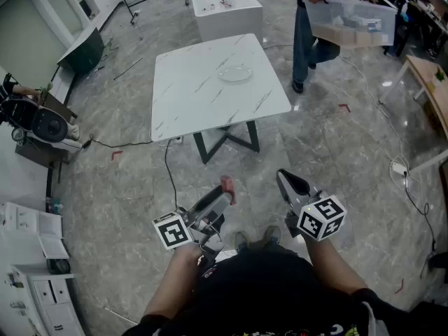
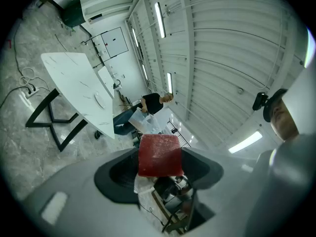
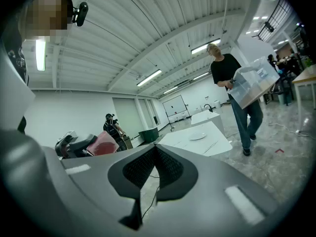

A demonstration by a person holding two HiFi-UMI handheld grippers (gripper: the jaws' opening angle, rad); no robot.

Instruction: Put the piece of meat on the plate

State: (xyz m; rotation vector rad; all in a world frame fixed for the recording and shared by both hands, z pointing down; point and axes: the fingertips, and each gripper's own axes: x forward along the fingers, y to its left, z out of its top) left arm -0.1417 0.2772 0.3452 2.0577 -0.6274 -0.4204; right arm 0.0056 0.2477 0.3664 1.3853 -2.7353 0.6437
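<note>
The piece of meat [image 2: 159,155] is a red block clamped between the jaws of my left gripper [image 2: 159,168], which is shut on it. In the head view the left gripper [image 1: 222,196] holds the meat [image 1: 227,185] low in front of me, above the floor. The plate [image 1: 235,73] is clear and shallow and lies on the white marble table [image 1: 203,96] well ahead; it also shows as the plate [image 3: 197,136] in the right gripper view. My right gripper [image 1: 283,178] is shut with nothing in it, jaw tips touching, to the right of the left one.
A person [image 1: 308,33] carrying a clear plastic bin [image 1: 353,19] walks past the table's far right. A white cabinet [image 1: 225,5] stands behind the table. Cables [image 1: 168,173] trail on the grey floor; a wooden desk [image 1: 430,82] is at the right edge.
</note>
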